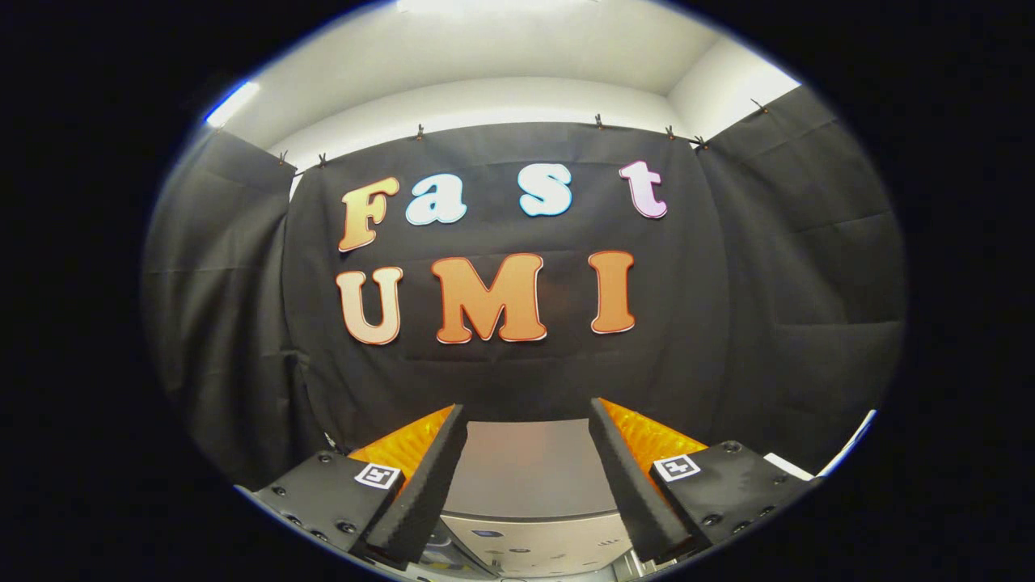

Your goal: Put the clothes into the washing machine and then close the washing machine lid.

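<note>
Fingers (527,412) spread wide, empty; washing machine (530,485) lid shut, between and below them

The gripper view rides above the washing machine (530,485), close to its closed lid, facing level toward the black cloth wall (501,380) just behind the machine.

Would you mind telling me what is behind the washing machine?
Behind the washing machine hangs the booth's black cloth wall. The machine's lid looks shut, so its inside is hidden. The claw is open above it, holding nothing.
</note>
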`<state>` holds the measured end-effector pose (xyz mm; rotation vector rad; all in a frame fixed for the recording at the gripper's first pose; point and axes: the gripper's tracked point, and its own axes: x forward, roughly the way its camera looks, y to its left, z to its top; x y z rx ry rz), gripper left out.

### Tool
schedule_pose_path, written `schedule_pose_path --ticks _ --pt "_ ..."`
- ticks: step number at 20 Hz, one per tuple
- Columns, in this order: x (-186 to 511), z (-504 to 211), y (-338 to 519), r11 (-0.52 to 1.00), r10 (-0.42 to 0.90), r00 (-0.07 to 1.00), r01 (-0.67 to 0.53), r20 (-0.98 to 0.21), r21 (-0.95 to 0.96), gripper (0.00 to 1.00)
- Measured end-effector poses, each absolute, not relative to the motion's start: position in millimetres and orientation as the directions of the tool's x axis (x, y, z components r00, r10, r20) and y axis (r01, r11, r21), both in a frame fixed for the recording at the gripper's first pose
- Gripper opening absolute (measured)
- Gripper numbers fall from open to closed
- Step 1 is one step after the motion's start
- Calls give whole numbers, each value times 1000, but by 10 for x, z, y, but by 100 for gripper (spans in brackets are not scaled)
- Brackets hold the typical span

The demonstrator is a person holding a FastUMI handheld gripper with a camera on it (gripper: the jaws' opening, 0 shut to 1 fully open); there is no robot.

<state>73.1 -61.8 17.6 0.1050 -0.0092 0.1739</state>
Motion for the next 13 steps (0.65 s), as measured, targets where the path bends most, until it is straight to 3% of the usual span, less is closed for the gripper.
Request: schedule_pose_path --ticks 13 --pt "515 195 -674 984 156 987 -158 39 84 98"
